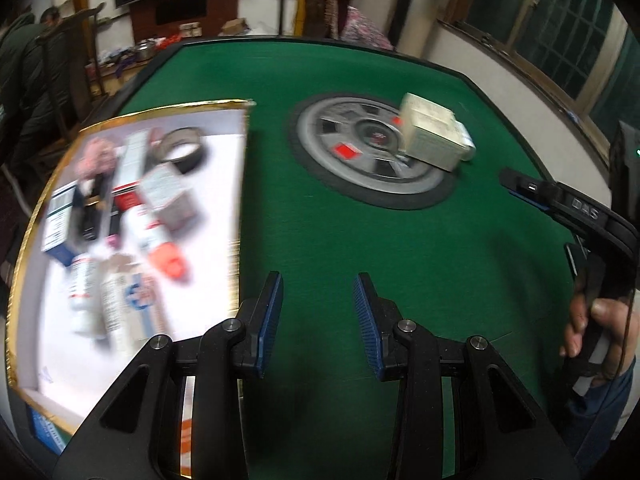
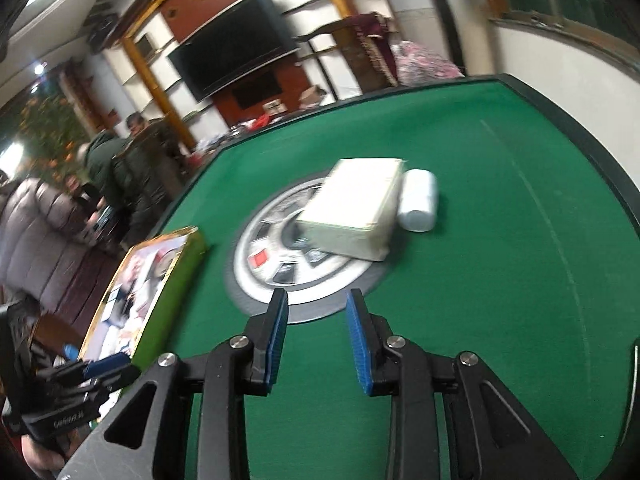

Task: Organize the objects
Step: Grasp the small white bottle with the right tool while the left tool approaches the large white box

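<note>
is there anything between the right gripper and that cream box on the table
Nothing visible. The right gripper is open and empty, and only bare green felt and the round centre panel lie between it and the cream box. A white bottle lies beyond, against the box's far side.

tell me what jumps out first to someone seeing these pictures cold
The bright green table fills both views, with a grey wheel-like disc set in its middle. A cream box lies partly on that disc, a white cylinder right beside it. On the left side of the table, a gold-edged tray is crowded with small packages and a tape roll, while both grippers are open and hold nothing.
</note>
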`<action>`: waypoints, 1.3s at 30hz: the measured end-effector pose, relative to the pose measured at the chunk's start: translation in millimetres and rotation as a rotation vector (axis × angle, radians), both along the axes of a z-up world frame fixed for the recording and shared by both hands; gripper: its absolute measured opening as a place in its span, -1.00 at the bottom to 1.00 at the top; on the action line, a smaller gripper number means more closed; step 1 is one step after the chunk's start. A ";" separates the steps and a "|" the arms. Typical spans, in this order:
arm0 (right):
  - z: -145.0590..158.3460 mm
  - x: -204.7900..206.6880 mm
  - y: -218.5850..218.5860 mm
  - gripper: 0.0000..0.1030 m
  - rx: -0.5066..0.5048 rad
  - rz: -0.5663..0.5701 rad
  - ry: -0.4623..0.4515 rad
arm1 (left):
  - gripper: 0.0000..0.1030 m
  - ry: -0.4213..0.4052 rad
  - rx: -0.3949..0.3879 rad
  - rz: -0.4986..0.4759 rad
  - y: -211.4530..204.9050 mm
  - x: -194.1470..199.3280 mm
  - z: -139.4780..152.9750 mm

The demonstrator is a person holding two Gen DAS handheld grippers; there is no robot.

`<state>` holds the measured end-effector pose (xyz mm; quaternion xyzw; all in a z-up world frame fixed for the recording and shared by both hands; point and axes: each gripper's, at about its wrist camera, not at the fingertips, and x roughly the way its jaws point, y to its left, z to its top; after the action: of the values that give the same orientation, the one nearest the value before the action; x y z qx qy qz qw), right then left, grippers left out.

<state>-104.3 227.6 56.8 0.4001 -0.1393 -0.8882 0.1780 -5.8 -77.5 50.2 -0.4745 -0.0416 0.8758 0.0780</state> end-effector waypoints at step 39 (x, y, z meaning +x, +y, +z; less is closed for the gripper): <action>-32.0 -132.5 9.1 -0.38 0.153 -0.164 -0.119 | -0.05 0.058 -0.136 0.108 70.6 -103.2 -51.5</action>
<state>-236.8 236.7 24.8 0.4520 -0.1137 -0.8824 0.0650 -109.0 -6.9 -1.3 -0.4502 -0.0051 0.8929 -0.0005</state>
